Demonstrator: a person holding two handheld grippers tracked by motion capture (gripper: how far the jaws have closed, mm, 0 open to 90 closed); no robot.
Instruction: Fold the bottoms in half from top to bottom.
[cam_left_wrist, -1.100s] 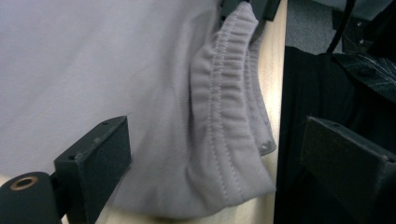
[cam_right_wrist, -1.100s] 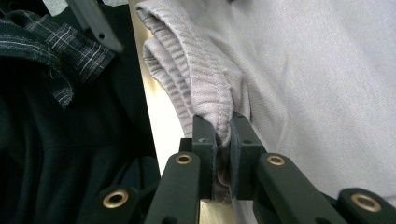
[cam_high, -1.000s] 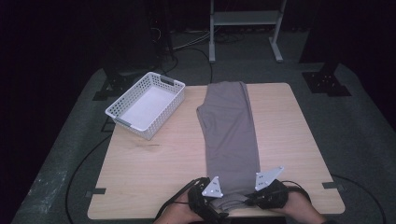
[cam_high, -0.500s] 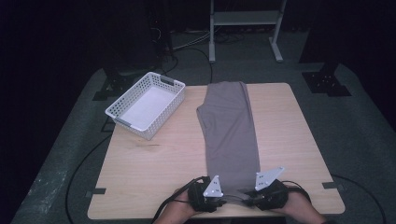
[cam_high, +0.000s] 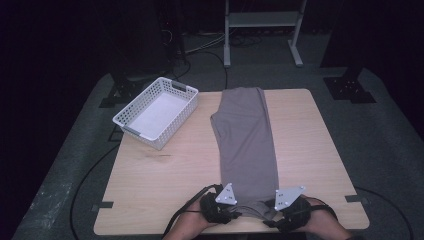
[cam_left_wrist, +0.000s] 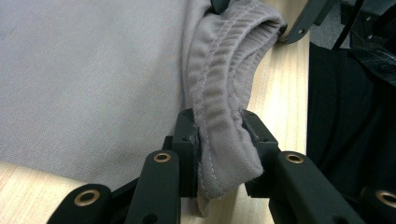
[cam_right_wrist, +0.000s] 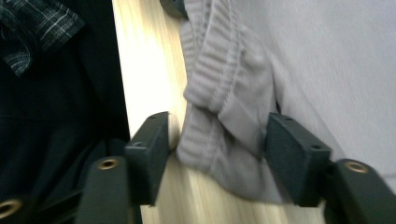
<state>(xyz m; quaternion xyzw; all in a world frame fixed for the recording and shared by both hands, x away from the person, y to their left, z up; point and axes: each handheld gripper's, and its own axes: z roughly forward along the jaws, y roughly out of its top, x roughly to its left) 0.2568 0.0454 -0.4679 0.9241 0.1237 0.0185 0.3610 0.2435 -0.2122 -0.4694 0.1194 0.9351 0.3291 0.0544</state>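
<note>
The grey, soft-knit pair of trousers (cam_high: 248, 140) is lying folded lengthwise down the middle of the pale wooden table (cam_high: 165, 185), legs pointing away from the person, and its ribbed elastic waistband (cam_left_wrist: 224, 107) is sitting right at the near edge. That waistband is where all the action is happening.

The left gripper (cam_left_wrist: 219, 140) is clamping the waistband: its jaws have just been closing and in the left gripper view the ribbed hem is getting squeezed between the two black pads. The right gripper (cam_right_wrist: 217, 140) is going the other way: its jaws have just been opening. In the right gripper view the bunched hem is sitting between them with a gap on the right, so it isn't really gripping anything.

Handling-wise, I'm guessing this thing is light, floppy and stretchy. It's going to sag and drag rather than hold shape. The thick stitched waistband looks like the best spot to grab, one corner per gripper, since thin fabric would probably slip out.

Off to the left, the white plastic lattice basket (cam_high: 186, 111) is sitting well apart from the trousers.
</note>
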